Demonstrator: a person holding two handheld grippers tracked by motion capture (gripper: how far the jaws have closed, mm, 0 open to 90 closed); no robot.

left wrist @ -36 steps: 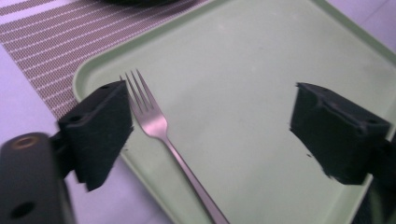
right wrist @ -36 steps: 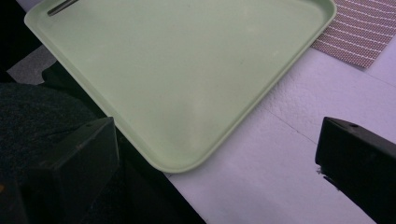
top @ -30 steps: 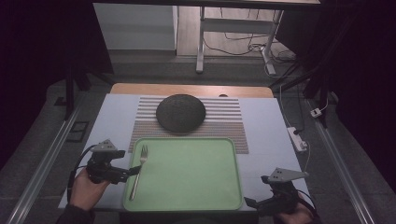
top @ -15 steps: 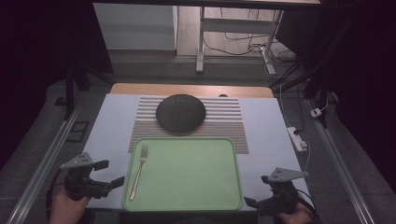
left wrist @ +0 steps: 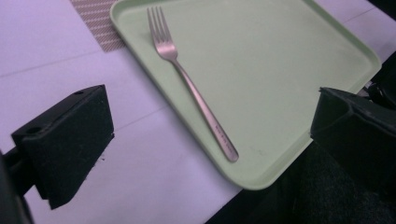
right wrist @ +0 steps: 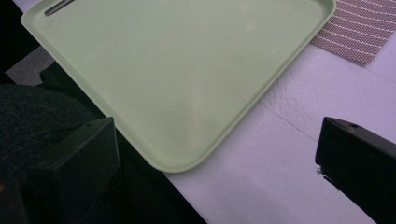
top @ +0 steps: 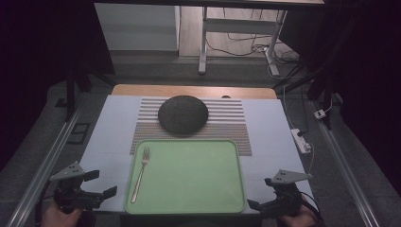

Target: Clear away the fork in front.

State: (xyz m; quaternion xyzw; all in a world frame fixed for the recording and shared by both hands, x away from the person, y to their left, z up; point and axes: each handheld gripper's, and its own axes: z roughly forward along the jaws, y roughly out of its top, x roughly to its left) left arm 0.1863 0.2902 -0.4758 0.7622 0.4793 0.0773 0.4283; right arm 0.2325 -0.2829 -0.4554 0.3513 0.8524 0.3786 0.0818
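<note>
Fork (top: 140, 174) lies flat along the left side of the green tray (top: 189, 208), tines pointing away from you toward the dark plate (top: 183, 113) on the striped mat (top: 231, 127). Your left claw (top: 97, 187) hangs wide and empty just off the tray's near-left corner, and your right claw (top: 257, 208) is likewise wide and empty at the near-right corner (nothing held by either). If the fork is wanted next, come in low over the tray rim with the left claw square across the handle (left wrist: 205, 114), because the fork lies flush on the tray.

Fork (left wrist: 194, 88) handle bears small engraving, too tiny to read.
</note>
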